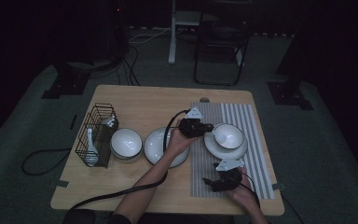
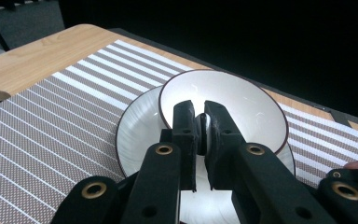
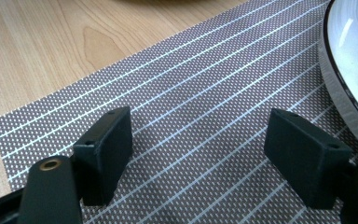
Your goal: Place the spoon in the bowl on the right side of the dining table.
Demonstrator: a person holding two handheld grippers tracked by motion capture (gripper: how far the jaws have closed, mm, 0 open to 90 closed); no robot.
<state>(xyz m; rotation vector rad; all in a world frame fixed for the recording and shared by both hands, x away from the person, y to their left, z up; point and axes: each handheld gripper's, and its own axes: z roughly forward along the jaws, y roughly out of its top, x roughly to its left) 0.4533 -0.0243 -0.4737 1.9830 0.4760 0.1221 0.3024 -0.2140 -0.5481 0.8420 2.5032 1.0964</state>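
The left tongs (image 2: 199,128) pinch the near rim of the bowl (image 2: 242,100), which sits on a plate (image 2: 137,133) on the striped mat (image 2: 51,116). Glazed ceramic: stiff, slick, chippable, fairly heavy; the rim suits gripping. The right tongs (image 3: 200,154) gape wide, holding nothing, over the mat.

a wire rack (image 1: 96,134) holding a spoon (image 1: 90,148), beside a second bowl (image 1: 126,143) and plate (image 1: 154,147).
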